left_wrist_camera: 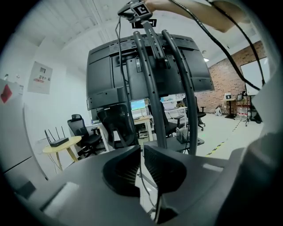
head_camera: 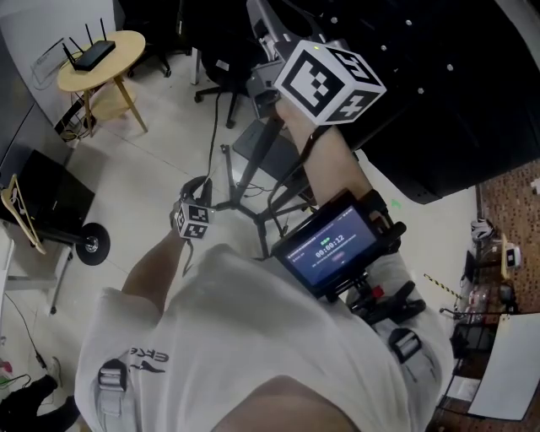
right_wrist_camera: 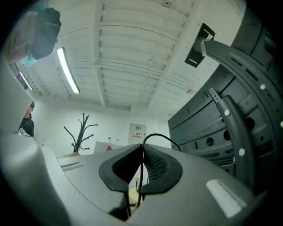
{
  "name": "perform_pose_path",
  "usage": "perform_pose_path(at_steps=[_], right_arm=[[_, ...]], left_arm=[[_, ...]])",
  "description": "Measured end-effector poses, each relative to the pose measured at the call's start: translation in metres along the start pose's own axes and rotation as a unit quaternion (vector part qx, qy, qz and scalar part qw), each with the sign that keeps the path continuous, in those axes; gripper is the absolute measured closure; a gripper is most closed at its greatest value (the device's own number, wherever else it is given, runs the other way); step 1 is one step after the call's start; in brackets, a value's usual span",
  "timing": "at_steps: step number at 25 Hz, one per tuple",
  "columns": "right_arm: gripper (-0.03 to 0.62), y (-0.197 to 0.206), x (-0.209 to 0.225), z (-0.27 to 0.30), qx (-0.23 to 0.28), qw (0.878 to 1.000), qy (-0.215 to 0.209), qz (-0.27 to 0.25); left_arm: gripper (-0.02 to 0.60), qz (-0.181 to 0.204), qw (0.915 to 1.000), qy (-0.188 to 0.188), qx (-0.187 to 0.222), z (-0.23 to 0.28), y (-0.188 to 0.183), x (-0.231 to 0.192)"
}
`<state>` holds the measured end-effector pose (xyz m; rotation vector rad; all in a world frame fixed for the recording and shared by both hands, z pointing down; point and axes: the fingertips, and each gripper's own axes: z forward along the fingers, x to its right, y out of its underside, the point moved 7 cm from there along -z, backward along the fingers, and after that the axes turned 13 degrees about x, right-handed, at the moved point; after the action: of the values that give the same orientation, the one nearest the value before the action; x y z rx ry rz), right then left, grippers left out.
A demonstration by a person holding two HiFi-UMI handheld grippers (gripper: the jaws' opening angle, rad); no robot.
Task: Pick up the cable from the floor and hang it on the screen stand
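The thin black cable runs from my raised right gripper down to my left gripper, low by the screen stand's legs. In the right gripper view my right gripper is shut on the cable, which loops over the tips beside the screen's dark back. In the left gripper view my left gripper points at the stand's uprights. Its jaws stand a narrow gap apart, and the cable hangs through that gap without being pinched. The right gripper shows at the top of the screen.
A round yellow table with a router stands at the back left, an office chair beside it. A black wheeled case sits at the left. A display device is strapped to the right forearm. A coat rack stands far off.
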<state>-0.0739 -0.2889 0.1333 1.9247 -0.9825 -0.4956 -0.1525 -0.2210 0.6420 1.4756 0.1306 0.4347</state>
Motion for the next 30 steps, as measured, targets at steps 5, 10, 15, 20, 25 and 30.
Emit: perform_pose_path(at_steps=[5,10,15,20,25,30], right_arm=[[0.565,-0.011,0.021,0.003,0.004,1.0,0.009,-0.004],[0.566,-0.017,0.044,0.01,0.005,1.0,0.013,-0.004],[0.565,-0.023,0.041,0.013,0.007,1.0,0.01,-0.009],[0.565,-0.028,0.043,0.013,0.008,1.0,0.011,-0.009],[0.565,-0.03,0.045,0.01,0.007,1.0,0.011,-0.006],[0.563,-0.032,0.046,0.006,0.01,1.0,0.014,-0.011]], left_arm=[[0.514,-0.001,1.0,0.002,0.002,0.029,-0.008,-0.007],[0.472,-0.004,0.9999,-0.012,-0.003,0.059,-0.018,-0.014],[0.456,0.001,1.0,-0.003,-0.003,0.07,-0.017,-0.008],[0.439,0.003,0.9999,0.009,-0.009,0.082,-0.011,-0.001],[0.401,0.004,0.9984,0.054,-0.015,0.088,-0.002,0.024],[0.494,0.011,0.9983,0.056,-0.01,0.08,0.005,0.037]])
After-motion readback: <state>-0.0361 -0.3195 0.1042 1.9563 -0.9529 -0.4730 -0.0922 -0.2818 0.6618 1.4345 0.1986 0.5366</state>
